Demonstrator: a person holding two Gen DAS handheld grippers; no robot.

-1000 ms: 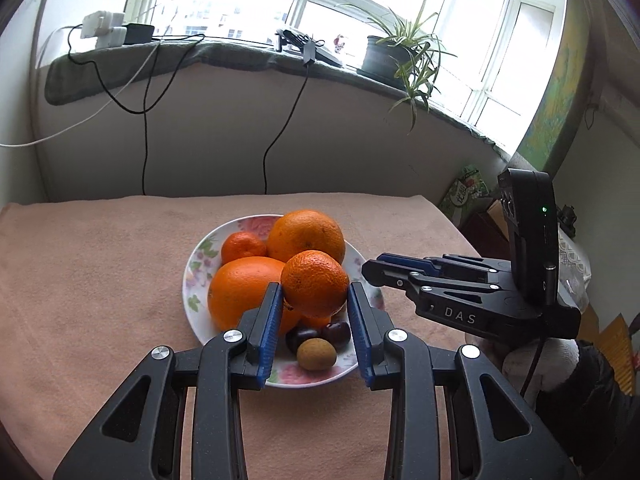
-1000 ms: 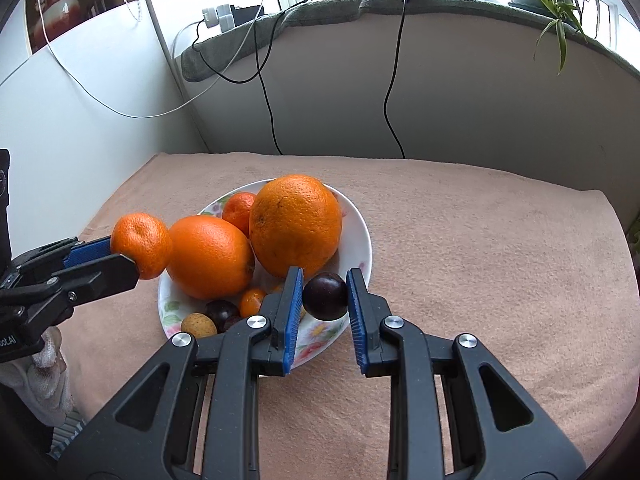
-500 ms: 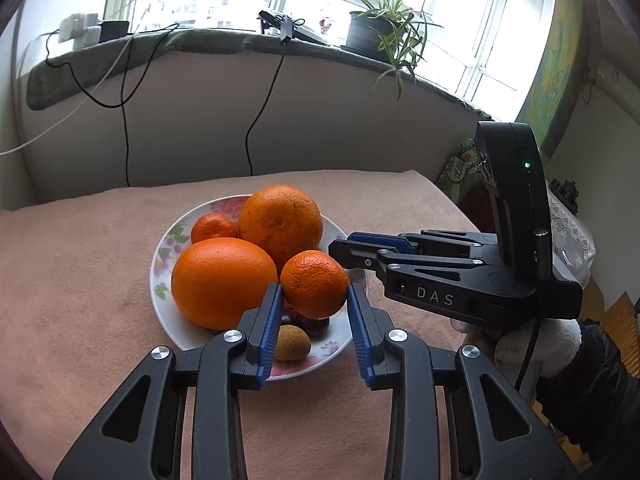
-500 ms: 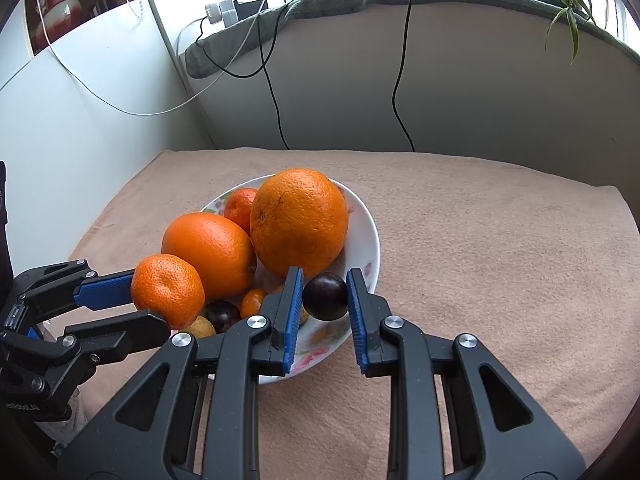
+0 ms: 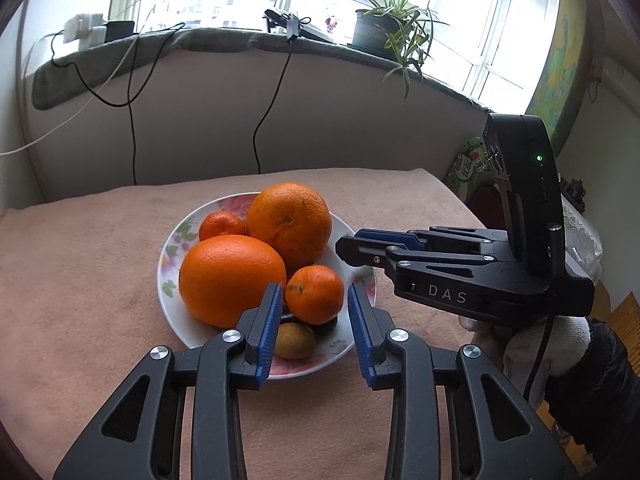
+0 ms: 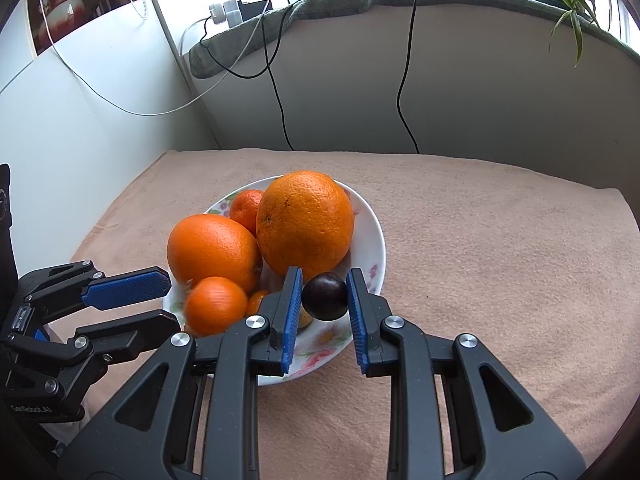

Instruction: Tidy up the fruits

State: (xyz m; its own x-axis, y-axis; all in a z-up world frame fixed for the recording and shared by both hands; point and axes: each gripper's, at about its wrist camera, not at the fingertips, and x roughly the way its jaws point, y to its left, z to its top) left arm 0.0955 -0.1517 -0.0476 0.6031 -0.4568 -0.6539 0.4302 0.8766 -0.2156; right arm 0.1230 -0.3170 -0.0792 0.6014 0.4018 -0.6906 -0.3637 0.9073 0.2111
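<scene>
A flowered white plate (image 5: 170,248) (image 6: 374,240) on the pink cloth holds two big oranges (image 5: 230,278) (image 5: 290,222), a small mandarin at the back (image 5: 220,225), a brown kiwi-like fruit (image 5: 294,340) and dark plums. My left gripper (image 5: 314,304) is open just above the plate's near side; a mandarin (image 5: 315,294) (image 6: 215,306) sits loose between its pads, blurred in the right wrist view. My right gripper (image 6: 323,300) is shut on a dark plum (image 6: 325,296) held over the plate's near rim; it also shows in the left wrist view (image 5: 352,245).
The pink cloth covers the table (image 6: 500,260). A wall with hanging cables (image 5: 264,120) stands behind it, with a sill holding a potted plant (image 5: 384,28) and chargers (image 5: 86,30). A white wall panel (image 6: 80,120) stands left of the table.
My left gripper lowered over the plate and opened, letting go of the mandarin, which now drops onto the fruit. My right gripper keeps the plum and has hardly moved.
</scene>
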